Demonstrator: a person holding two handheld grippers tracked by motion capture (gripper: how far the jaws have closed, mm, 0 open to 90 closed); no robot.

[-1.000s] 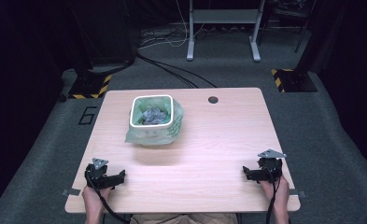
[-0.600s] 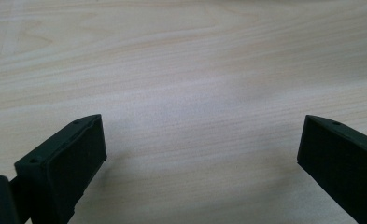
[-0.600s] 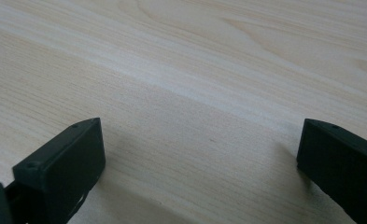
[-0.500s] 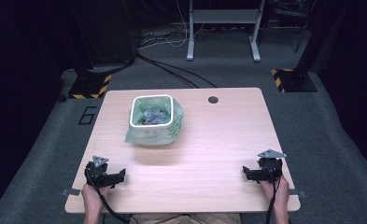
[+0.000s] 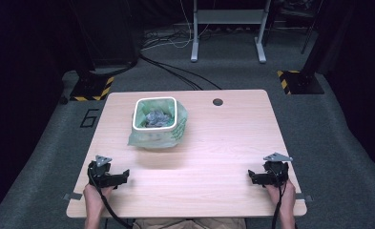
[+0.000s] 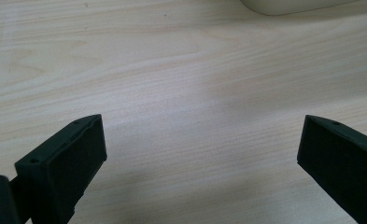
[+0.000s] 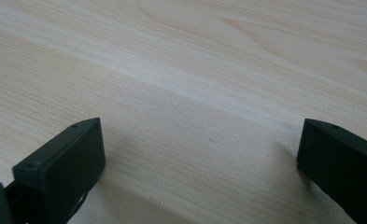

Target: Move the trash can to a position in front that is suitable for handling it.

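High view: both claws, left [image 5: 123, 175] and right [image 5: 252, 177], gape empty; green-lined bin [image 5: 155, 127] holds seemingly crumpled paper [image 5: 154, 118].

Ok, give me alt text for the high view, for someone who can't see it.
A small white bin lined with a green bag stands on a wooden table; the left hand-held gripper and right hand-held gripper rest open near its front corners.

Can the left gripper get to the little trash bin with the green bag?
Probably yes. The left gripper rests with its jaws open, and bare table lies between it and the bin, with nothing in the way.
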